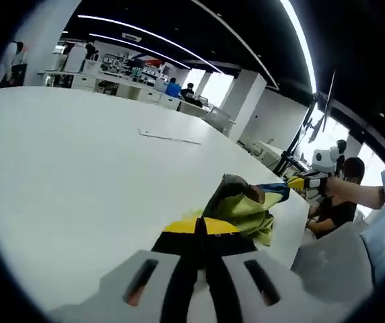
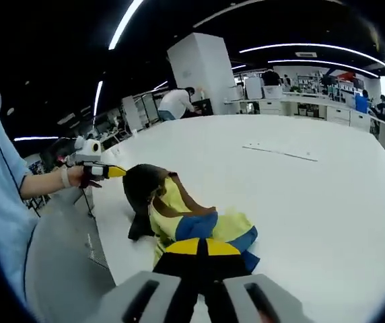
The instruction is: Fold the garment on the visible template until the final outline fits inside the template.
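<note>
yellow, blue and black soft cloth garment (image 2: pixel 179 215), bunched on the white desk (image 2: pixel 300 195); likely light, limp, prone to sagging. best pinched at hem corners. left tongs (image 1: pixel 202 232) and right tongs (image 2: pixel 199 252) pressed together, whether pinching cloth unclear.

Garment (image 2: pixel 179 215) on table (image 2: pixel 313 202) — near edge

One garment (image 2: pixel 179 215), two grippers (image 2: pixel 199 252)
</note>
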Action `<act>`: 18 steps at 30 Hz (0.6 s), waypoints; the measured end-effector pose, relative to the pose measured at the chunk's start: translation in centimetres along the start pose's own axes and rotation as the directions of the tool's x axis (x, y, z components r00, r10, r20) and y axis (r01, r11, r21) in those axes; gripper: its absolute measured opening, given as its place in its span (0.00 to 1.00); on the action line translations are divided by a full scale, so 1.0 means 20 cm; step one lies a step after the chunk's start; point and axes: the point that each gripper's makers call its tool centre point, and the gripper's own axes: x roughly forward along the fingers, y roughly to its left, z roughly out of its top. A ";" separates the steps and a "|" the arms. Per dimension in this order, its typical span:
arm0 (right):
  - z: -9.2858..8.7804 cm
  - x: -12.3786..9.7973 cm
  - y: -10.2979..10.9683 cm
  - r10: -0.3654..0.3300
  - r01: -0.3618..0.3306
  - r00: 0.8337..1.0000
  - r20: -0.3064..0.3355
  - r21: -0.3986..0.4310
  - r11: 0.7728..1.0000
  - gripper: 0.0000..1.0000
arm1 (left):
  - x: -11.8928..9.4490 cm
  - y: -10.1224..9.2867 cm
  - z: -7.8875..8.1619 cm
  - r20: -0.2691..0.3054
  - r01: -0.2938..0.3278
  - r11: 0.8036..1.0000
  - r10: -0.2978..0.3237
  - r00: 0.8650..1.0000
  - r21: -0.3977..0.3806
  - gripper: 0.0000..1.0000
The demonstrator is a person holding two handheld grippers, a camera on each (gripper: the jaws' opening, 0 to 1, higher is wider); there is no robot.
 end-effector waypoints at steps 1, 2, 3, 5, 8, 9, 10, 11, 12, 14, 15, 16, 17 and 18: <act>0.04 -0.01 0.00 0.000 0.000 1.000 0.019 -0.008 1.000 0.00 | -0.01 0.00 0.02 0.009 -0.002 1.000 0.002 1.000 0.001 0.00; 0.09 -0.03 0.01 -0.003 0.004 0.999 0.041 -0.020 1.000 0.00 | -0.02 0.00 0.05 0.017 -0.008 1.000 0.008 1.000 0.010 0.00; 0.12 -0.04 0.01 -0.001 0.002 0.999 0.053 -0.024 1.000 0.00 | -0.03 0.00 0.07 0.023 -0.013 1.000 0.012 1.000 0.022 0.00; 0.18 -0.06 0.02 0.000 0.003 0.997 0.077 -0.036 0.999 0.00 | -0.05 0.00 0.13 0.033 -0.020 0.999 0.018 0.999 0.046 0.00; 0.26 -0.10 0.05 0.004 0.003 0.994 0.108 -0.064 0.998 0.00 | -0.08 -0.03 0.21 0.059 -0.018 0.997 0.014 0.998 0.078 0.00; 0.29 -0.11 0.06 0.005 0.003 0.993 0.116 -0.072 0.997 0.00 | -0.09 -0.03 0.24 0.069 -0.023 0.996 0.017 0.997 0.089 0.00; 0.32 -0.12 0.07 0.007 0.003 0.992 0.127 -0.082 0.997 0.00 | -0.11 -0.04 0.28 0.082 -0.028 0.995 0.020 0.996 0.097 0.00; 0.35 -0.14 0.09 0.014 -0.001 0.990 0.140 -0.089 0.996 0.00 | -0.12 -0.05 0.30 0.093 -0.029 0.994 0.019 0.996 0.102 0.00; 0.37 -0.15 0.10 0.019 -0.004 0.989 0.149 -0.096 0.995 0.00 | -0.13 -0.05 0.33 0.108 -0.030 0.993 0.018 0.994 0.111 0.00; 0.44 -0.18 0.13 0.026 -0.004 0.983 0.181 -0.118 0.993 0.00 | -0.16 -0.08 0.39 0.127 -0.030 0.992 0.014 0.992 0.123 0.00; 0.47 -0.20 0.14 0.027 -0.003 0.981 0.192 -0.126 0.992 0.00 | -0.17 -0.08 0.42 0.135 -0.030 0.991 0.012 0.991 0.128 0.00; 0.49 -0.21 0.15 0.029 -0.001 0.979 0.203 -0.134 0.991 0.00 | -0.19 -0.09 0.45 0.148 -0.029 0.989 0.007 0.989 0.144 0.00; 0.51 -0.22 0.15 0.031 -0.002 0.977 0.211 -0.139 0.990 0.00 | -0.20 -0.10 0.48 0.156 -0.031 0.988 0.008 0.988 0.148 0.00; 0.54 -0.24 0.16 0.035 -0.002 0.974 0.225 -0.143 0.990 0.00 | -0.23 -0.10 0.51 0.172 -0.035 0.986 0.007 0.985 0.162 0.00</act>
